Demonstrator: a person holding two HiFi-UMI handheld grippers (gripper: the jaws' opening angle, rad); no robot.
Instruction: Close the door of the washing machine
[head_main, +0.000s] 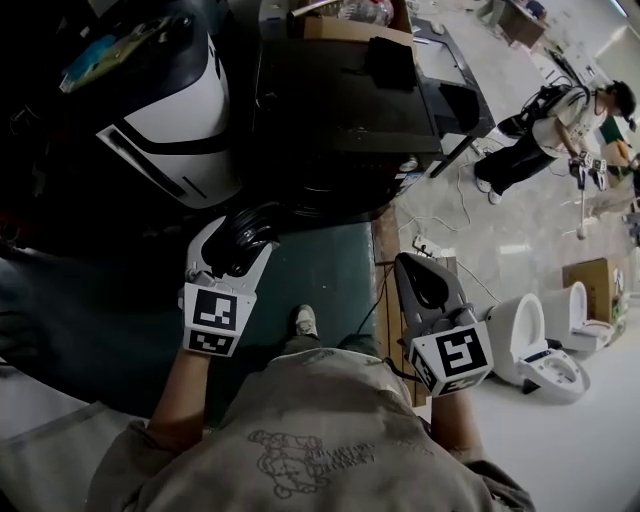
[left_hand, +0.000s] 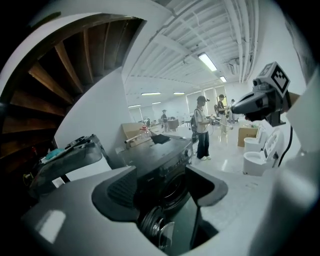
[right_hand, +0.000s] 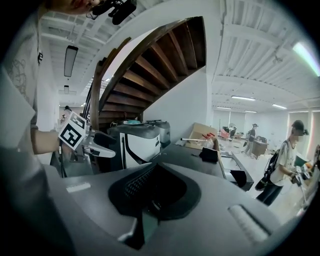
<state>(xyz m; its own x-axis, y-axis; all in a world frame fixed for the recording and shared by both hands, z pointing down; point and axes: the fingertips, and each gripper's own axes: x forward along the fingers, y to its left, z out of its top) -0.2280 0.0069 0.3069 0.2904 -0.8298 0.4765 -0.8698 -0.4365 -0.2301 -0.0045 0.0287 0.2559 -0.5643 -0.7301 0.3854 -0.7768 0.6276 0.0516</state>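
Looking down over a dark washing machine (head_main: 345, 110), both grippers held out.
Left gripper (head_main: 243, 232) close by its front, right gripper (head_main: 408, 264) off to the side; white toilets (head_main: 535, 345) at right, person (head_main: 548, 130) well beyond.

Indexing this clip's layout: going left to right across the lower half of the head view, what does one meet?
left gripper → shoe → right gripper → white toilets
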